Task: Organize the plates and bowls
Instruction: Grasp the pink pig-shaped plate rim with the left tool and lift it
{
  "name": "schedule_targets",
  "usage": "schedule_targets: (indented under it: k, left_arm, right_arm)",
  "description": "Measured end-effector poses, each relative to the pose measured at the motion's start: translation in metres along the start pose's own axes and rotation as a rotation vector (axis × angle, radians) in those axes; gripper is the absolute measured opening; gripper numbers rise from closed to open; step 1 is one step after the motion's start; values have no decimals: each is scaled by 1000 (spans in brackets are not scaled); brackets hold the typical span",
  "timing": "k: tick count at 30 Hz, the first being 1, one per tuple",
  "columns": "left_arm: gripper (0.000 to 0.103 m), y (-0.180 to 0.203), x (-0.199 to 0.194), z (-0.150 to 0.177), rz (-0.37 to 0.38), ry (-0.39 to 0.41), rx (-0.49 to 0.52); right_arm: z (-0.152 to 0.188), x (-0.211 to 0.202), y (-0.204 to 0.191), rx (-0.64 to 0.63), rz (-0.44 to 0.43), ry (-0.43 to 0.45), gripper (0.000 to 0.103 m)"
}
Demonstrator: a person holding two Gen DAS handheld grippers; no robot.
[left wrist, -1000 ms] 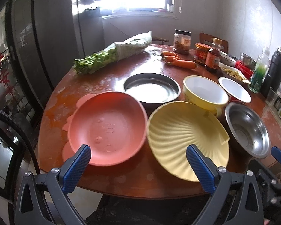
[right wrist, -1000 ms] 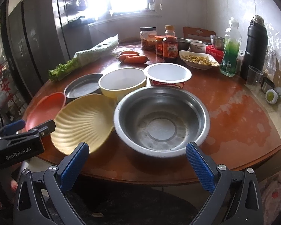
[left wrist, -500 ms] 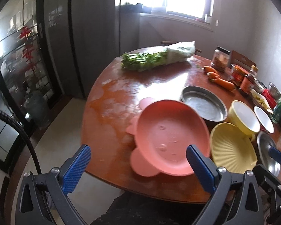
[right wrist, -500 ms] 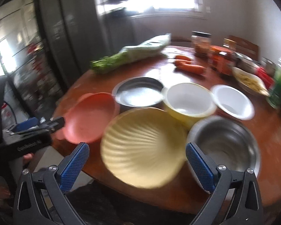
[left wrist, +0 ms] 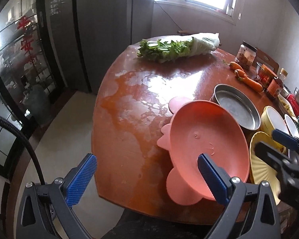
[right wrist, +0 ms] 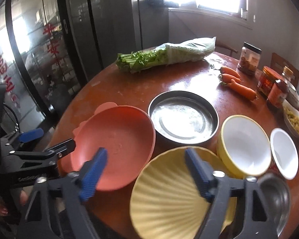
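We cannot see the steel bowl [right wrist: 277,199] whole; in the right wrist view our own right gripper [right wrist: 144,168] cuts it off, and in the left wrist view only a sliver shows behind that tool. The near rim of the yellow shell plate [right wrist: 169,199] is smeared by motion in the right wrist view; in the left wrist view much of it hides behind the right gripper's black arm. The labels on the jars [right wrist: 269,81] are too small for us to read.

Only the right wrist view gives us the small white bowl [right wrist: 284,155] in full and a dish of pale food [right wrist: 295,119], itself cut at the frame edge; only the left wrist view shows the pink plate [left wrist: 207,145] overhanging the near edge of the round table [left wrist: 133,131].

The pink plate, the shell plate, the steel pan [right wrist: 183,117], the yellow bowl [right wrist: 245,143] and the small white bowl hold nothing.

Our left gripper [left wrist: 147,171] stands wide and released, one pad over the pink plate's near rim, the other over the floor; whether the pad touches we cannot tell. Our right gripper's jaws have just been closing and stand partly parted above the shell plate's left part, pressing on nothing.
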State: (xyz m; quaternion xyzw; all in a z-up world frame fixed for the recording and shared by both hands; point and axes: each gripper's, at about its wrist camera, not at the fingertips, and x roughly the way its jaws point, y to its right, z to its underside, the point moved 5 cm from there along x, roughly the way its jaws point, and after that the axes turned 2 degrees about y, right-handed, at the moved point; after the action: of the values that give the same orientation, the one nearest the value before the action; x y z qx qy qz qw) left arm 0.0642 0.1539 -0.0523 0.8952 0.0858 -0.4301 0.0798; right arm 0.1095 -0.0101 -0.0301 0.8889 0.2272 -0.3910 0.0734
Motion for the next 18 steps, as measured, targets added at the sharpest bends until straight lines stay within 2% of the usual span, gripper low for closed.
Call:
schedule_targets:
  k: [5, 7, 15, 18]
  left_arm:
    - [96, 8, 8, -4, 26, -16, 28]
    - [89, 9, 11, -6, 39, -25, 34]
    - [70, 17, 22, -8, 83, -63, 50]
    - [63, 19, 27, -6, 93, -84, 52]
  right_arm:
    - [-4, 26, -1, -45, 9, -47, 51]
    - [-5, 32, -1, -49, 4, -59, 43]
    - [-7, 50, -4, -76, -20, -87, 26]
    - [-8, 54, -3, -77, -22, -96, 24]
